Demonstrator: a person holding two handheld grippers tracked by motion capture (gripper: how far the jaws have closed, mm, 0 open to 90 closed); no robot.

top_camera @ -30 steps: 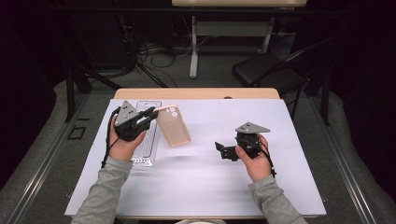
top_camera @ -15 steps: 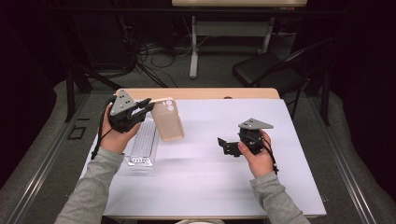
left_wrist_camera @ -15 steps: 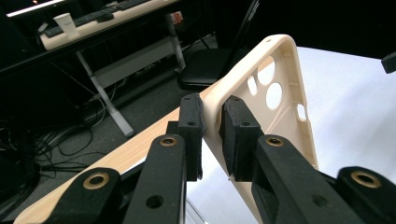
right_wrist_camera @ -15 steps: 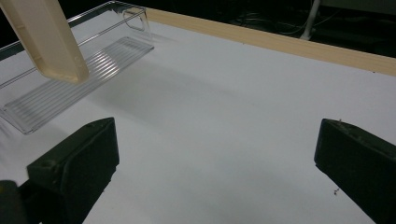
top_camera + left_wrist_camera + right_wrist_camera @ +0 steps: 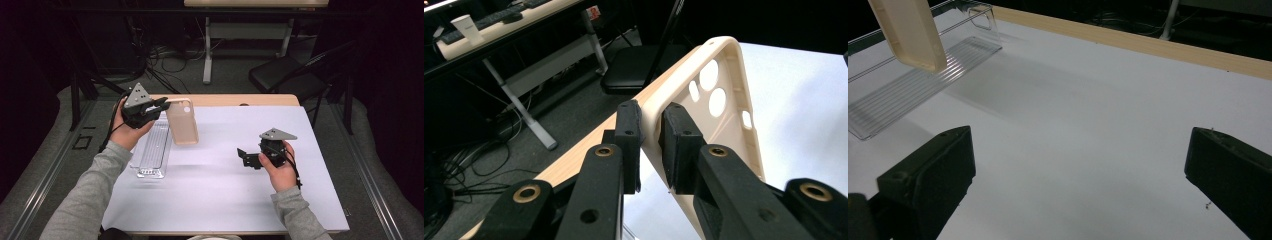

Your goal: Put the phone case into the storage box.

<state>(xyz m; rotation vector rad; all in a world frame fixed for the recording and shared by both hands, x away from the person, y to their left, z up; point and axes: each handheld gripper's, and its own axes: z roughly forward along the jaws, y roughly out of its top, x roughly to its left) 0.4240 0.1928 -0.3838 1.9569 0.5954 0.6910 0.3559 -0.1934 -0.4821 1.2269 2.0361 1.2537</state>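
Observation:
A beige phone case [image 5: 182, 121] hangs in the air over the white table's back left, held by its top edge. My left gripper [image 5: 163, 104] is shut on that edge. In the left gripper view both pads pinch the beige phone case [image 5: 719, 100] wall beside the camera cut-outs, at my left gripper [image 5: 651, 145]. My right gripper [image 5: 243, 158] rests low over the table's right half, jaws wide open, pointing left. From my right gripper [image 5: 1078, 170] the case's lower end [image 5: 908, 30] shows at upper left, above a clear tray [image 5: 903, 85].
A clear ribbed plastic tray [image 5: 152, 150] lies flat on the table's left side, under and left of the case. The white sheet [image 5: 220, 200] covers the table; a wooden edge [image 5: 240, 100] runs along the back. A black chair [image 5: 285, 75] stands beyond.
My left hand has lifted the phone case up and back toward the table's far left, tilting it upright. The right hand has stayed where it was.

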